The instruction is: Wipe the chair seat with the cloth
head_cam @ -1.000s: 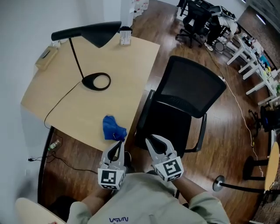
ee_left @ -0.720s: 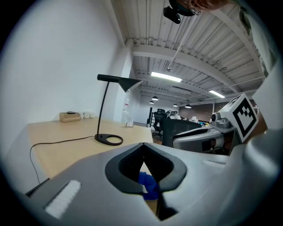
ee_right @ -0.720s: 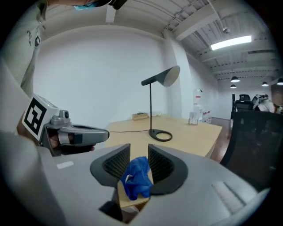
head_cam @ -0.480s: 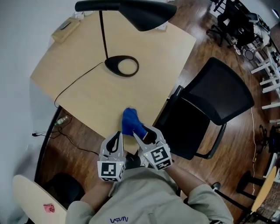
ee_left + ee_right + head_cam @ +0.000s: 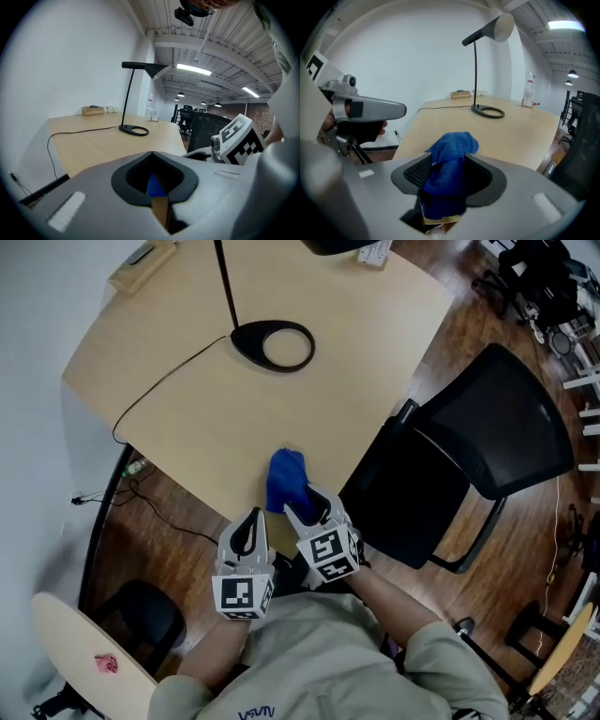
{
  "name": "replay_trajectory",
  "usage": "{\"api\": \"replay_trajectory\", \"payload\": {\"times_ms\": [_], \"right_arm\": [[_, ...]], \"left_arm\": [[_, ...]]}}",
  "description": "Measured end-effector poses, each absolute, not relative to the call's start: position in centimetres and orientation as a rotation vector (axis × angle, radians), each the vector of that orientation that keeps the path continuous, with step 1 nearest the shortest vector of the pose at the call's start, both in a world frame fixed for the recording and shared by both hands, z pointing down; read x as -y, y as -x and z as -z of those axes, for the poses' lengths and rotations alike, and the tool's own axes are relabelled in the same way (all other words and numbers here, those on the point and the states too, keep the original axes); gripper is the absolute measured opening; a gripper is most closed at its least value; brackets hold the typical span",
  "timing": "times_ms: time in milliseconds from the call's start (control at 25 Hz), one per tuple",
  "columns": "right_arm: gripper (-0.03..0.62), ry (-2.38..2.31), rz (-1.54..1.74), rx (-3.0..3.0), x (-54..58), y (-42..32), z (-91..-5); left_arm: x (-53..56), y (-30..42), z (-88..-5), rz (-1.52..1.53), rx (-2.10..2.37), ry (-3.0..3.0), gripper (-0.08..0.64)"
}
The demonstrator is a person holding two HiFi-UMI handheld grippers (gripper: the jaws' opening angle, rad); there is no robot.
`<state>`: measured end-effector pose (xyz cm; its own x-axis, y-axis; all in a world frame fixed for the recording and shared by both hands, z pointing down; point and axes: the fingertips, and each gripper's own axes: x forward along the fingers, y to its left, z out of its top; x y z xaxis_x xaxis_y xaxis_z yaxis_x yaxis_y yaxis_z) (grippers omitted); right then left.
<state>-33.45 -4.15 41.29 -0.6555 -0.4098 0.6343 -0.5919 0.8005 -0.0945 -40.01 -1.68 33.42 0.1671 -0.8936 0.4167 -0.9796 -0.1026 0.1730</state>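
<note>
A crumpled blue cloth (image 5: 286,479) lies on the wooden table (image 5: 187,418) close to its near edge. My right gripper (image 5: 307,504) has reached it, and its jaws have just been opening. They now stand wide with the cloth (image 5: 452,154) bunched between them, and a gap shows beside the left pad. My left gripper (image 5: 251,517) hovers at the table's edge just left of the cloth, tips together and holding nothing. The black office chair (image 5: 450,474) stands to the right of the table, with its seat (image 5: 412,512) beside my right gripper.
A black desk lamp's ring base (image 5: 272,345) sits mid-table, and its cable (image 5: 159,390) runs off the left edge. A small box (image 5: 141,263) lies at the far corner. A beige round seat (image 5: 84,652) and a dark object (image 5: 141,620) sit on the floor at the lower left.
My right gripper has gone left from the chair's edge to the cloth and opened its jaws around it. The left gripper has come forward to the table edge.
</note>
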Motion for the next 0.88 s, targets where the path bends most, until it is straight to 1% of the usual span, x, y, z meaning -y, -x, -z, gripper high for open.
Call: {"api": "replay_trajectory", "payload": {"times_ms": [80, 160, 280, 480, 680, 880], "right_arm": [[0.195, -0.743, -0.379, 2.358, 4.1, 33.2, -42.2], [0.153, -0.745, -0.376, 2.358, 3.9, 33.1, -42.6], [0.12, -0.729, -0.399, 2.359, 4.0, 33.2, -42.9], [0.1, -0.747, -0.448, 2.382, 4.2, 31.8, -40.9], [0.098, -0.909, -0.455, 2.409, 5.8, 26.3, -37.0], [0.098, -1.161, -0.479, 2.354, 7.8, 17.2, -34.3]], "left_arm": [[1.7, 39.7, -33.8, -0.297, 1.777, -2.045, 0.005], [1.7, 39.4, -34.0, -0.304, 1.779, -2.042, 0.005], [1.8, 38.8, -34.6, -0.315, 1.767, -2.048, 0.005], [1.9, 36.0, -33.8, -0.323, 1.714, -2.096, 0.005], [2.7, 30.7, -32.3, -0.312, 1.614, -2.202, 0.005], [4.0, 23.1, -31.4, -0.325, 1.444, -2.341, 0.005]]}}
